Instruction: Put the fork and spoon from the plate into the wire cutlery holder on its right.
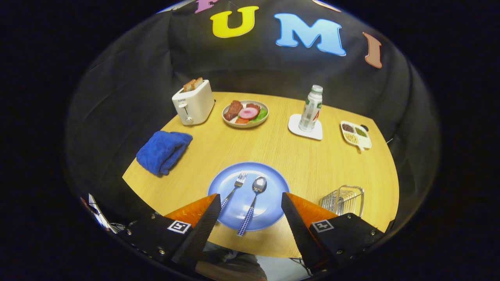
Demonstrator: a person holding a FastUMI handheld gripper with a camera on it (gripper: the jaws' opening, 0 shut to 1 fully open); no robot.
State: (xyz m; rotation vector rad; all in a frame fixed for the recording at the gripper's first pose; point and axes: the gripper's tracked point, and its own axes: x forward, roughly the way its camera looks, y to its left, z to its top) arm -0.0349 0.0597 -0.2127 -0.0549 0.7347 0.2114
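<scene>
A blue plate (269, 183) lies at the table's near edge. On it rest a fork (235, 188) and, to its right, a spoon (253, 205), both with blue checked handles pointing toward me. My gripper (251, 199) hangs above the plate, open, its two black and orange fingers wide apart with the cutlery showing between them. Nothing is held. The left finger covers part of the fork's handle. The wire cutlery holder (343, 200) stands just right of the plate, partly behind the right finger.
Farther back on the wooden table (297, 156) are a folded blue towel (163, 151), a white toaster (193, 102) with bread, a plate of food (245, 113), a bottle (311, 108) on a white coaster and a small divided dish (355, 134).
</scene>
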